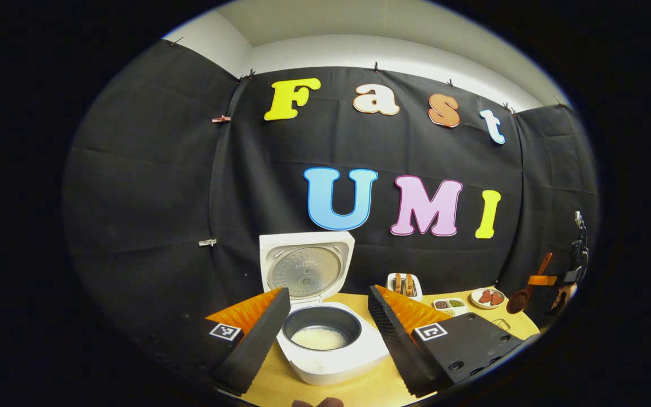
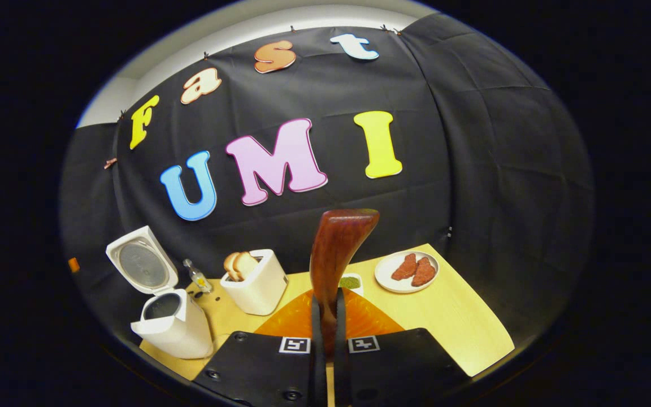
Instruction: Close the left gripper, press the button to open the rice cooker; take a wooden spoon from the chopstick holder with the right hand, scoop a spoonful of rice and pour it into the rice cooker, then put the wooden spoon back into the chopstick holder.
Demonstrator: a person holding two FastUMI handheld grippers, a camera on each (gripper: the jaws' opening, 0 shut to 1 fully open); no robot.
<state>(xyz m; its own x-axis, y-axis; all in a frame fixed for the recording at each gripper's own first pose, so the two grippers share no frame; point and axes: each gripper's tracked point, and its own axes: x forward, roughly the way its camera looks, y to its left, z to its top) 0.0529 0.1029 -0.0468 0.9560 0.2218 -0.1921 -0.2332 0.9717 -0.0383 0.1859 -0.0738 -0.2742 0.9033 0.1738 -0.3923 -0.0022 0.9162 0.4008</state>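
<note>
The white rice cooker (image 1: 331,362) stands open in the left gripper view, its lid (image 1: 307,265) tipped up and white rice (image 1: 320,338) lying in the dark pot. My left gripper (image 1: 328,294) hangs open just in front of it, one finger on each side of the pot. At the far right of this view the other gripper (image 1: 541,280) carries the wooden spoon (image 1: 520,299) in the air. In the right gripper view my right gripper (image 2: 328,308) is shut on the wooden spoon (image 2: 337,249), which rises ahead of the fingers. The open cooker (image 2: 170,325) sits at the left.
A white toaster (image 2: 255,285) with bread slices stands mid-table behind a small bottle (image 2: 196,277). A small dish of green grains (image 2: 351,281) and a white plate (image 2: 387,280) with two reddish slices lie to the right. The wooden table (image 2: 461,322) ends close at front and right.
</note>
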